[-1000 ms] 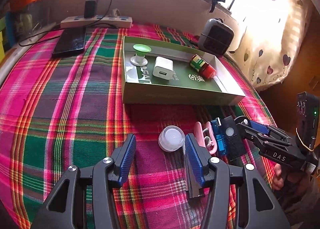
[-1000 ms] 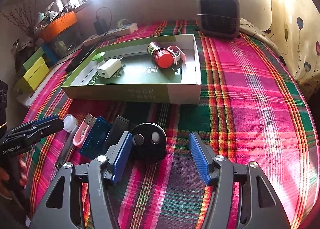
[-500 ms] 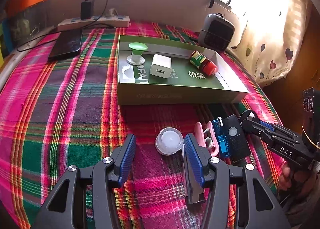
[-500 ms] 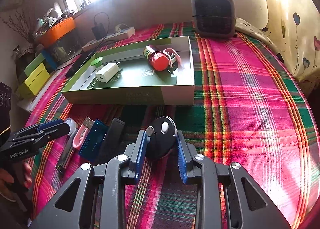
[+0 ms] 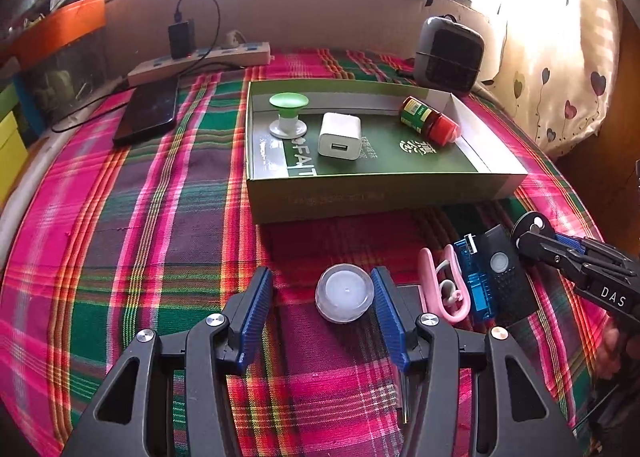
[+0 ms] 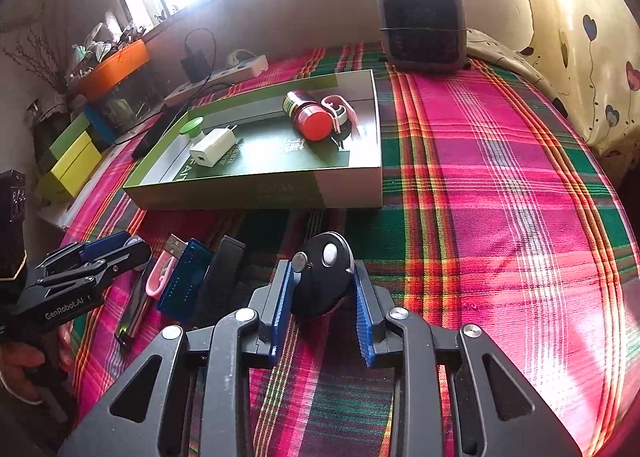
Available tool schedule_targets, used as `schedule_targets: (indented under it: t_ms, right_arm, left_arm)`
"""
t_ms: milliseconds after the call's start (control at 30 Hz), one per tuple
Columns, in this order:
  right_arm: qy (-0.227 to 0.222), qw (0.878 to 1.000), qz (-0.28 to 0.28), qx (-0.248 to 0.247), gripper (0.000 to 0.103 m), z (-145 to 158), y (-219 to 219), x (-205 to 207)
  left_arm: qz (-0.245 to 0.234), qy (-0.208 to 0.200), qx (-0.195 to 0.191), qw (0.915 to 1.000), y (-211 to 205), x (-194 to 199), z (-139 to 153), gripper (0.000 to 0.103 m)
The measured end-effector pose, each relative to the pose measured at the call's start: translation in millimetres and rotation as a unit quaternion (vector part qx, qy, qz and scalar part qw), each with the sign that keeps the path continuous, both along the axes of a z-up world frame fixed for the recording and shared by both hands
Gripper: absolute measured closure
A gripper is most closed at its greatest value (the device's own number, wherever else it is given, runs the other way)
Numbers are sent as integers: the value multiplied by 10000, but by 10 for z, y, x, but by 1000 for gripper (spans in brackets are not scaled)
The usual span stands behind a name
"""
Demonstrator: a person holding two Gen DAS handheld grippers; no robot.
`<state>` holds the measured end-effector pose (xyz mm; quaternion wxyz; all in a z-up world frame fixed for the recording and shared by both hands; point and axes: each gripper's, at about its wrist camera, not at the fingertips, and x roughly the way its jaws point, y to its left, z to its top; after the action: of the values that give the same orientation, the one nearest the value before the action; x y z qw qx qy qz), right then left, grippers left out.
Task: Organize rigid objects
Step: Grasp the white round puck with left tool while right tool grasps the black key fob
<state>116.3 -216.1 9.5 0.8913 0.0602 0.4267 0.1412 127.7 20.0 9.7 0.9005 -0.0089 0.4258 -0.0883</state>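
Note:
My right gripper (image 6: 321, 269) is shut on a black oval key fob (image 6: 322, 281), its pads pressing on both sides, just in front of the green box (image 6: 256, 193). My left gripper (image 5: 322, 277) stands open around a white round puck (image 5: 345, 293) on the plaid cloth; the right pad is close to it, the left pad apart. Beside it lie a pink clip (image 5: 442, 289), a blue USB device (image 5: 476, 281) and a black remote (image 5: 504, 273). The box holds a green suction knob (image 5: 288, 113), a white charger (image 5: 340, 137), a red-capped bottle (image 5: 430, 121) and another pink clip (image 6: 340, 109).
A grey heater (image 6: 422, 25) stands behind the box at the back right. A power strip (image 5: 200, 61) and a dark phone (image 5: 148, 113) lie at the back left. Yellow boxes (image 6: 72, 165) and an orange tray (image 6: 116, 65) line the left edge.
My right gripper went from open around the key fob to shut on it, and the fob now sits tilted up between the pads. The left gripper stayed open around the puck.

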Motion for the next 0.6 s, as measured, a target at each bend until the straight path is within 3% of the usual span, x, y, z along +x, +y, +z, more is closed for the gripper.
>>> schedule_targets:
  t_ms: [200, 500, 600]
  right_arm:
    - [8, 10000, -1, 30, 73, 0, -6, 1]
    - [9, 10000, -1, 28, 73, -3, -7, 2]
    - [9, 10000, 0, 23, 73, -3, -6, 3]
  left_arm:
    - [2, -4, 30, 10000, 2, 0, 2, 54]
    - [135, -10, -103, 9999, 98, 10, 2, 74]
    - [151, -9, -132, 9998, 109, 13, 0, 75]
